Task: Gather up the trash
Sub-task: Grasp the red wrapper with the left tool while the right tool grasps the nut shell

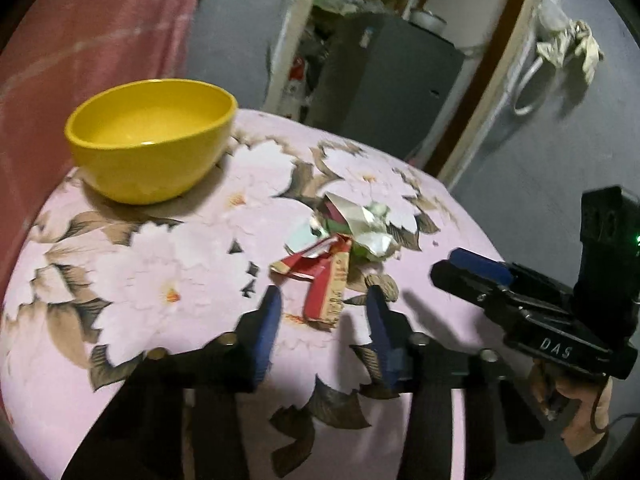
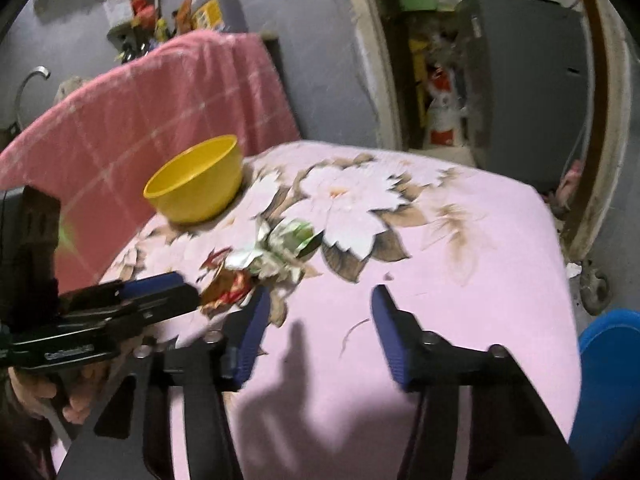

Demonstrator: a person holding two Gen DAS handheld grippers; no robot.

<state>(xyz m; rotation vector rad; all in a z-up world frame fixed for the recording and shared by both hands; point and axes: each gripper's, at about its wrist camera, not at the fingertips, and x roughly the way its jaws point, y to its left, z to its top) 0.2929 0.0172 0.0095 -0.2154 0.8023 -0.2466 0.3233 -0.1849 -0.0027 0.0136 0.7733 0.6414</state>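
I look down at the table (image 1: pixel 120 380), which has a pink cloth with big white flowers on it. The trash sits in a small heap near the middle. There is a red wrapper (image 1: pixel 324 288) at the near end of the heap, and crumpled white and green paper (image 1: pixel 360 220) just behind it.

My left gripper (image 1: pixel 324 312) is right in front of the red wrapper. Its two blue fingers stand partly open, one on each side of the wrapper's near end. I do not think they are pressing on it yet, so this gripper holds nothing. The red wrapper is long, and it points away from me toward the crumpled paper, so it runs almost straight along the line of the fingers.

My right gripper (image 2: pixel 316 324) is also partly open and holds nothing. Only pink cloth lies between its fingers. From this side the heap is ahead and to the left, with the red wrapper (image 2: pixel 228 288) just past the left fingertip and the green paper (image 2: pixel 292 236) a little farther on.

So the left gripper is the nearer one. I think it needs a small push forward and down, then a squeeze. The yellow bowl (image 1: pixel 152 148) stands well apart, at the far left corner. It looks empty, so it may be where the trash goes.
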